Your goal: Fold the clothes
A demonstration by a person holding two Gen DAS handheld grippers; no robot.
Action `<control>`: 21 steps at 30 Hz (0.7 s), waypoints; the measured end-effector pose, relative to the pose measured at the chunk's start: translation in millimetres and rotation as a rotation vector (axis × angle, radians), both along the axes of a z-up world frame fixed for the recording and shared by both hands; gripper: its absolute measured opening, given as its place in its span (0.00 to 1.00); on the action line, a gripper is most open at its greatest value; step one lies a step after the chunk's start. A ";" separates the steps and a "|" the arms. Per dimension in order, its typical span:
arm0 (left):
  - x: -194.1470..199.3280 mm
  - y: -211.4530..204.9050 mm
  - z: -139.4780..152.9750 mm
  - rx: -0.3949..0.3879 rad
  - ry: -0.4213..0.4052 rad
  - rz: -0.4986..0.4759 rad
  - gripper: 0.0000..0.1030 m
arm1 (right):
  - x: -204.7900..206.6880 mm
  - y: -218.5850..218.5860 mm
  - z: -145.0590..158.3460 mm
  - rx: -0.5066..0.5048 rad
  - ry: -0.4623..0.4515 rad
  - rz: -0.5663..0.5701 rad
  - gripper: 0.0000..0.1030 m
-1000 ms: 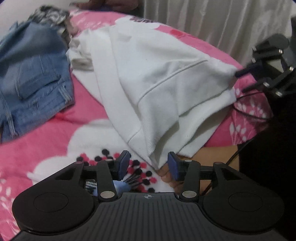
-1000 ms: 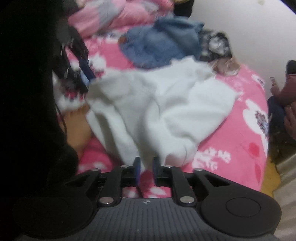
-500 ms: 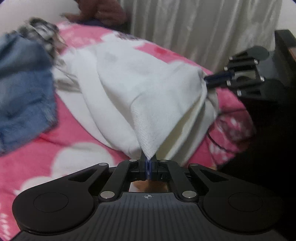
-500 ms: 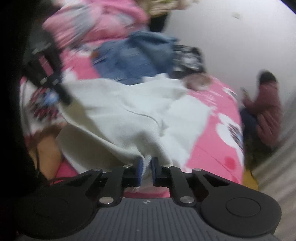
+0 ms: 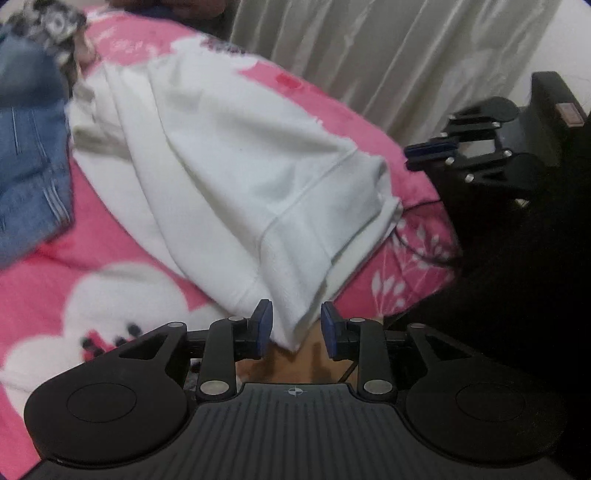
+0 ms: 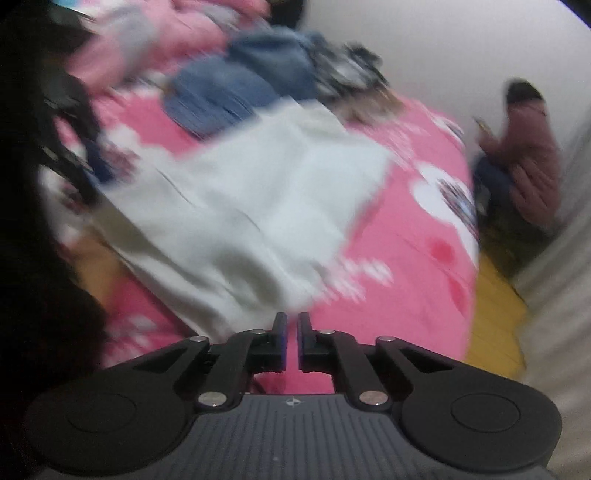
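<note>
Both of my grippers are free of the cloth. Starting at the far left of my left gripper, blue jeans lie on the pink bedspread, with a dark patterned garment bunched beyond them. Straight ahead of that gripper the white sweatshirt lies folded over on the bedspread, stretching away from me; its near corner hangs down between my blue pads, which are spread wide apart and not touching it. Off to the right of the sweatshirt, my right gripper hovers just beside the far corner of the fabric, apart from it, in front of a pale curtain. From the right gripper's own camera the view is badly smeared: the left gripper shows as a dark shape on the far left, the sweatshirt fills the middle ahead of me, with the jeans beyond it. My right fingers stand nearly together with only a narrow slit between them, and nothing is caught in that slit; the sweatshirt's edge lies just ahead of the tips. To the far right a person in a dark red jacket sits beside the bed.
</note>
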State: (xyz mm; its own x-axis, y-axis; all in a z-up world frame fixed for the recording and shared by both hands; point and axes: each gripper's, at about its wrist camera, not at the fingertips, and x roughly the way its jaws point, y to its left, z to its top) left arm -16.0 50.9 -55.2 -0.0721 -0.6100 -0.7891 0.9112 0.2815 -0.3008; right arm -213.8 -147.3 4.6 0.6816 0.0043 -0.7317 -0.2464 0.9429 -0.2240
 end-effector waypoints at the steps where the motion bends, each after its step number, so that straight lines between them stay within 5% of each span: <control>1: 6.1 -1.3 1.7 -0.026 0.028 0.011 0.27 | 6.0 4.7 2.9 -0.003 -0.024 0.030 0.14; 6: 37.9 -32.0 -30.9 -0.060 0.076 0.115 0.22 | 57.2 14.0 1.5 0.135 -0.100 0.114 0.20; 11: 31.2 -27.2 -68.9 0.010 -0.031 0.062 0.26 | 85.9 4.2 -53.2 0.138 0.082 0.080 0.20; 15: 44.3 -15.7 -58.7 0.078 0.146 0.125 0.27 | 67.0 -3.6 -46.1 0.143 0.111 0.083 0.20; 19: 92.8 -1.2 -25.2 -0.082 0.291 0.316 0.26 | 68.9 -9.3 -18.3 0.145 0.211 0.155 0.22; 21: 119.4 -4.4 -18.3 -0.134 0.264 0.411 0.27 | 74.1 -19.7 3.9 0.208 0.182 0.139 0.25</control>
